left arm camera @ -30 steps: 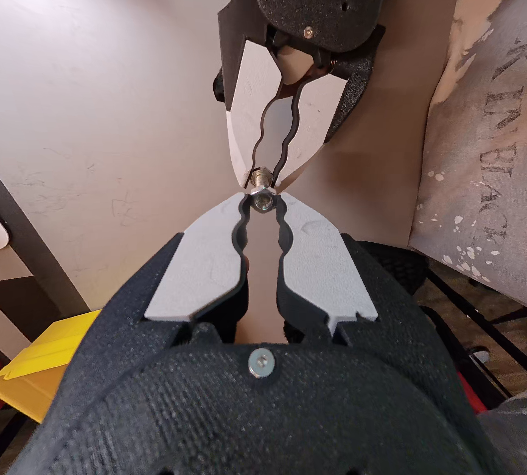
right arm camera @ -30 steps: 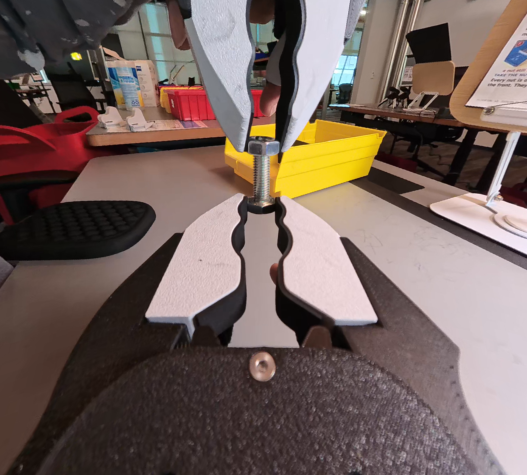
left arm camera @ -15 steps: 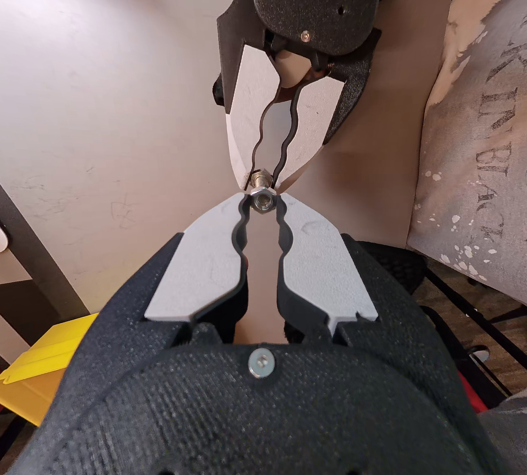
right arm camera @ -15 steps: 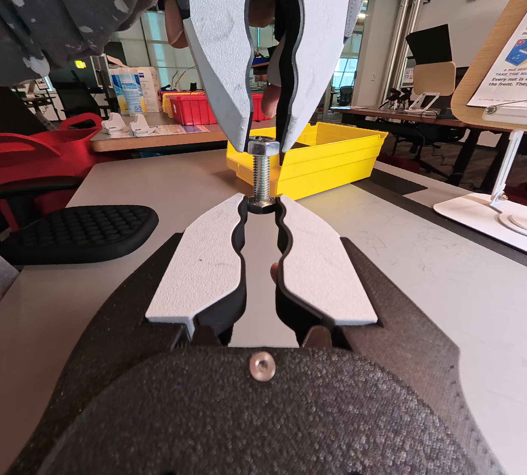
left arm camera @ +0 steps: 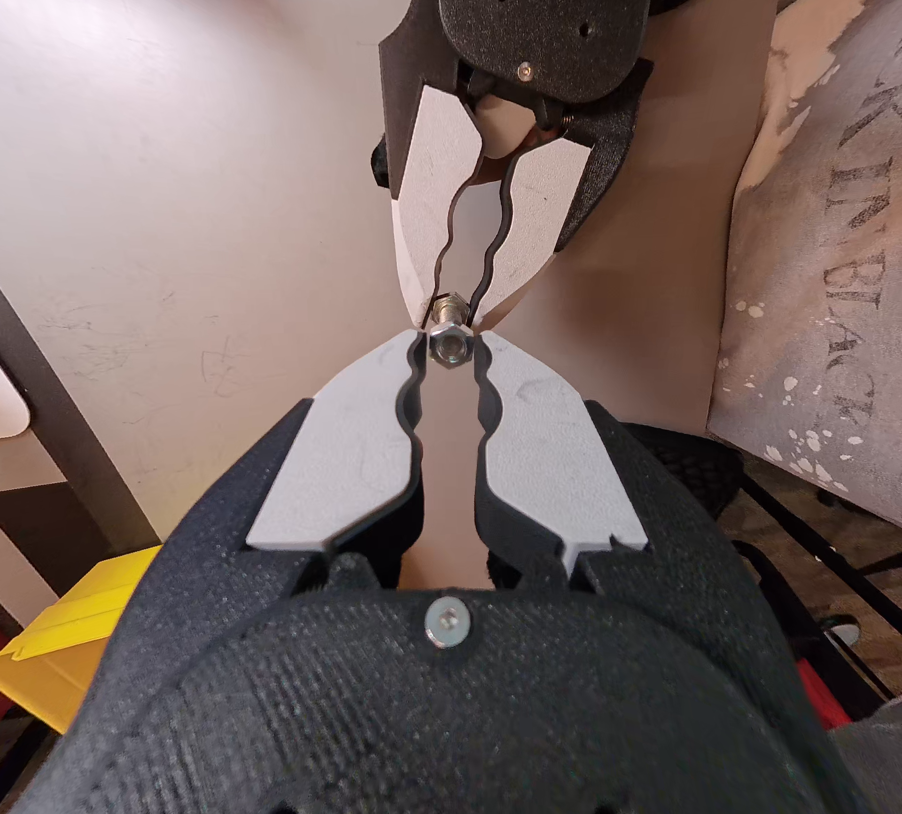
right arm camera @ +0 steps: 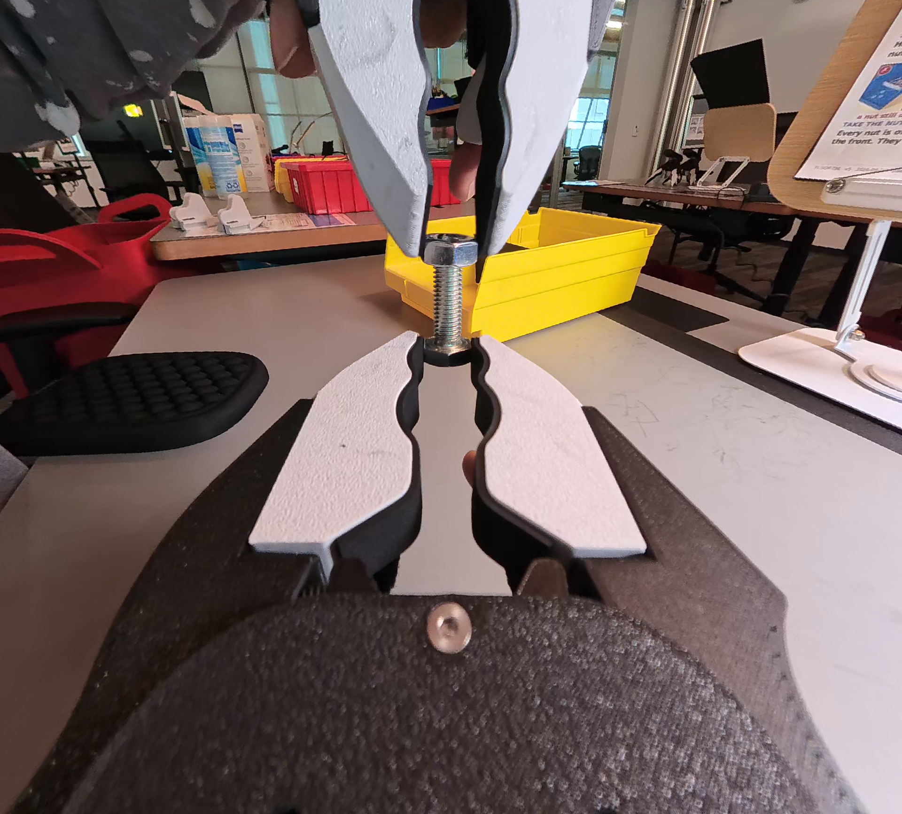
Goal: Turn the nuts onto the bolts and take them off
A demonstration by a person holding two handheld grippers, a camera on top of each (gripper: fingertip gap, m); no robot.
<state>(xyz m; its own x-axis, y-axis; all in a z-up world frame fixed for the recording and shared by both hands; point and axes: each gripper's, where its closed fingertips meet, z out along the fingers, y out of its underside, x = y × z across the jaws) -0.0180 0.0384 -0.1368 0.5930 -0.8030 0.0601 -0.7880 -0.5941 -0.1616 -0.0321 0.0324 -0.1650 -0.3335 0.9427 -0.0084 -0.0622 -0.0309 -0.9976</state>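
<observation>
- Left gripper (left arm camera: 449,344): nearly closed, tips pinching the hex head of the bolt (right arm camera: 448,297), with a narrow gap left between the fingers behind the tips.
- Right gripper (right arm camera: 446,349): likewise narrowed to a slit, tips clamped on the nut (right arm camera: 445,352).
- Bolt upright in the right wrist view, head up in the left gripper's tips, threaded shank running down into the nut at the right gripper's tips.
- Nut at the far end of the shank from the head; most of the thread bare between the two.
- Grippers tip to tip, left coming down from above, right pointing forward beneath it.
- Both held in the air above the grey table (right arm camera: 683,424).
- Yellow bin (right arm camera: 561,273) on the table just beyond the right gripper's tips.
- Black dimpled pad (right arm camera: 132,395) left of the right gripper.
- White stand base (right arm camera: 805,361) off to its right.
</observation>
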